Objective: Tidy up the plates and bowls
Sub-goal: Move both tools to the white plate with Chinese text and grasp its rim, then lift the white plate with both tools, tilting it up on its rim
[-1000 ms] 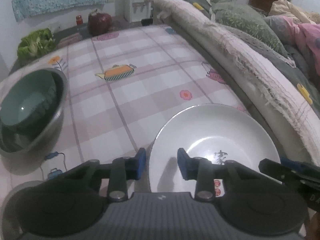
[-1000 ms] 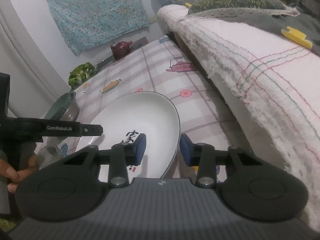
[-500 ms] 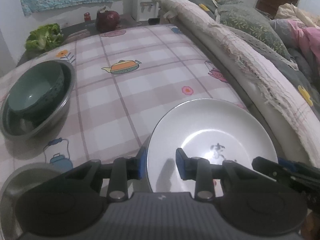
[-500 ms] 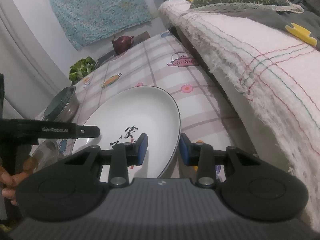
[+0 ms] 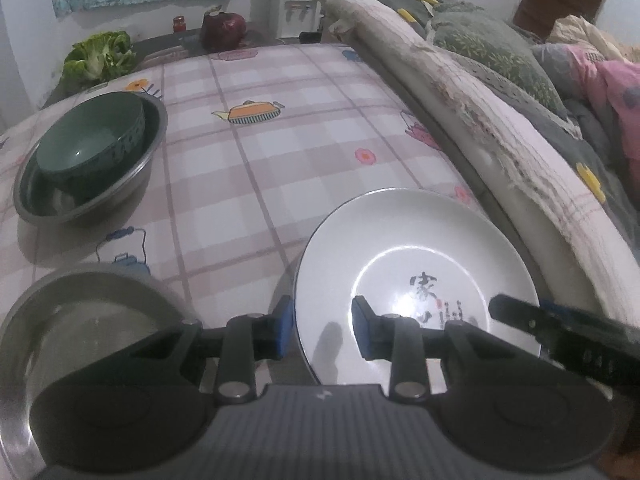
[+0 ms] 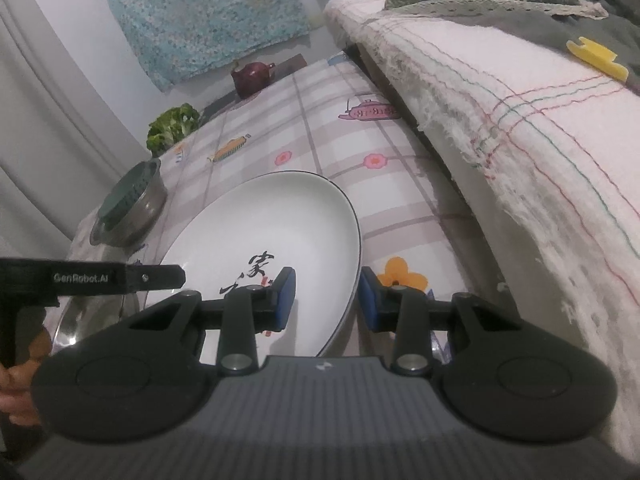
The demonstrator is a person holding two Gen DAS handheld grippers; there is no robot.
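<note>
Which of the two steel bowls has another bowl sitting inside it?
The far steel bowl holds the green bowl; the near steel bowl, beside the left gripper, shows nothing inside.

A table [image 5: 280, 168] carries several dishes. Near the front, towards the right, sits a plate [image 5: 412, 264]. The left gripper [image 5: 320, 330] straddles the plate's left rim, and the right gripper [image 6: 326, 296] straddles its right rim. To the plate's left, at the near corner, is a metal basin [image 5: 80, 320]. Farther back on the left, a bowl [image 5: 90, 144] sits inside a second basin [image 5: 148, 160]. Behind that lie leafy greens [image 5: 100, 56], and a teapot [image 5: 222, 30] stands beyond the far edge. A bed [image 5: 500, 120] runs along the table's right side.
</note>
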